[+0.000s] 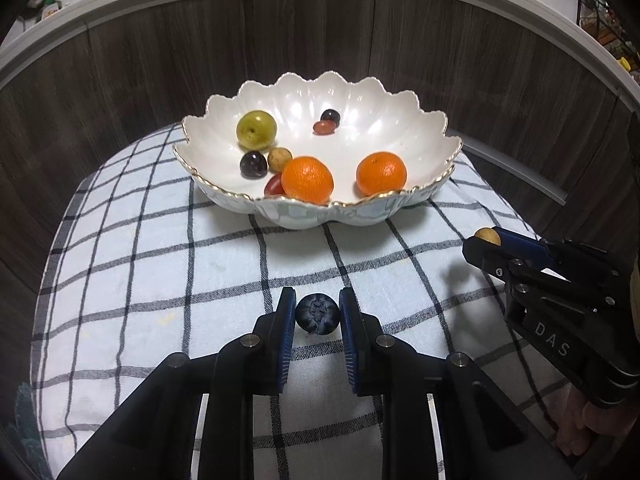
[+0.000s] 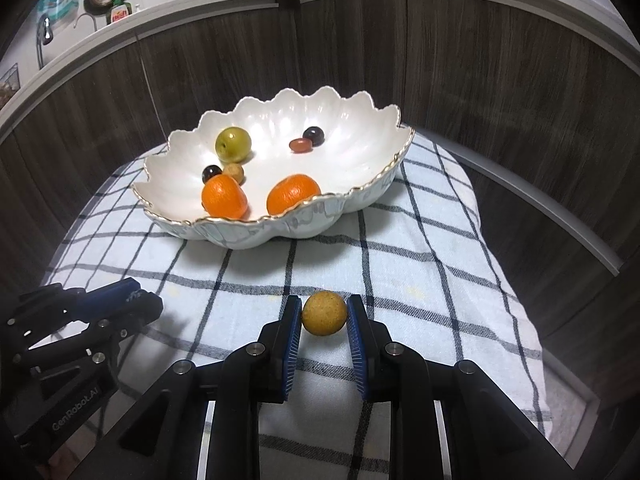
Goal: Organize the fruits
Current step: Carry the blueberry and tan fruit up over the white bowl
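— Is much left?
— Seven fruits lie in the bowl point(image 1: 436, 128); left gripper point(image 1: 317, 314) clamps a blueberry point(image 1: 317, 314), right gripper point(image 2: 324, 313) clamps a longan point(image 2: 324, 313); both wait above the cloth point(image 1: 140, 280).

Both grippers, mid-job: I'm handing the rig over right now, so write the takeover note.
Left gripper: shut on a blueberry, low over the checked cloth, short of the bowl.
Right gripper: shut on a small tan round fruit, also over the cloth in front of the bowl.
Scalloped white bowl at the far end of the cloth already holds two oranges, a green fruit, two dark round fruits, a tan one and two small red ones.
Done: those eight are in.
Left: carry both held fruits over the rim and release them. No other loose fruit shows on the cloth.
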`<state>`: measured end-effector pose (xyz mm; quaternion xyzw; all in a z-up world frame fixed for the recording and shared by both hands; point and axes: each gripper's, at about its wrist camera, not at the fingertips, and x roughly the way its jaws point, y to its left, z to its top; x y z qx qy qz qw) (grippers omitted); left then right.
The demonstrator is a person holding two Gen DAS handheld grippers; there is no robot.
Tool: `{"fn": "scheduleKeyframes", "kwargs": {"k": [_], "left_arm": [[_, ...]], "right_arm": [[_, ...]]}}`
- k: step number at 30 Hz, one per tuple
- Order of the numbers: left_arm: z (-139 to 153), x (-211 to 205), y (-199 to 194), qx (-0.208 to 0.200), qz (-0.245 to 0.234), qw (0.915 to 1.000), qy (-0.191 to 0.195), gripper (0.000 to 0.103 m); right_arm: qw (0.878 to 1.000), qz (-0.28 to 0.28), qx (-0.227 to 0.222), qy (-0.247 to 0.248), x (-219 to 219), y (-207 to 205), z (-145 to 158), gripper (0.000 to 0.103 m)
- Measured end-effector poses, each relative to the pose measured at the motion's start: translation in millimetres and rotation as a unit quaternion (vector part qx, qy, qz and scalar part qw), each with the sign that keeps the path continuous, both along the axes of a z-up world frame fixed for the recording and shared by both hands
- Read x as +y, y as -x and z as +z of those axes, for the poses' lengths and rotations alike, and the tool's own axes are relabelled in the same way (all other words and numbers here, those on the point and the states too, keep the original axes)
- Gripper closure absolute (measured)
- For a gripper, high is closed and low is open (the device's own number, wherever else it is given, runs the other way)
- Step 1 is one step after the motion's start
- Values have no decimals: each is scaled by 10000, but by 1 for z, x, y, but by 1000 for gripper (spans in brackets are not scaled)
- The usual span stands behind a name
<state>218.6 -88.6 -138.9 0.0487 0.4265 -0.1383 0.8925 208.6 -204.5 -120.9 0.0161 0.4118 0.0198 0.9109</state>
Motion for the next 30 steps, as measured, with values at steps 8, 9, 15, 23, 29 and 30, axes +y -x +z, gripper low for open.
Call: {"fn": "scheduleKeyframes", "kwargs": {"k": [8,9,15,23,29,30], "left_arm": [[19,5,-1,-141,61,9999,47,80],[23,6,-1,-165,74,9998,47,80],[38,10,-8,-252,120,9996,106,80],[50,12,-18,-329,124,9993,99,80],[59,13,-28,-383,118,9991,95,80],[61,13,-30,-391,120,9991,95,80]], "right_arm": [[9999,-14,-159,32,1,3,17,79],[9998,-17,-181,38,1,3,20,79],[9995,-20,-310,31,2,-3,36,79],[9990,-22,-456,15,4,-14,53,79],[9987,-38,-517,29,2,-24,62,79],[9986,-45,-529,30,1,-25,64,79]]}}
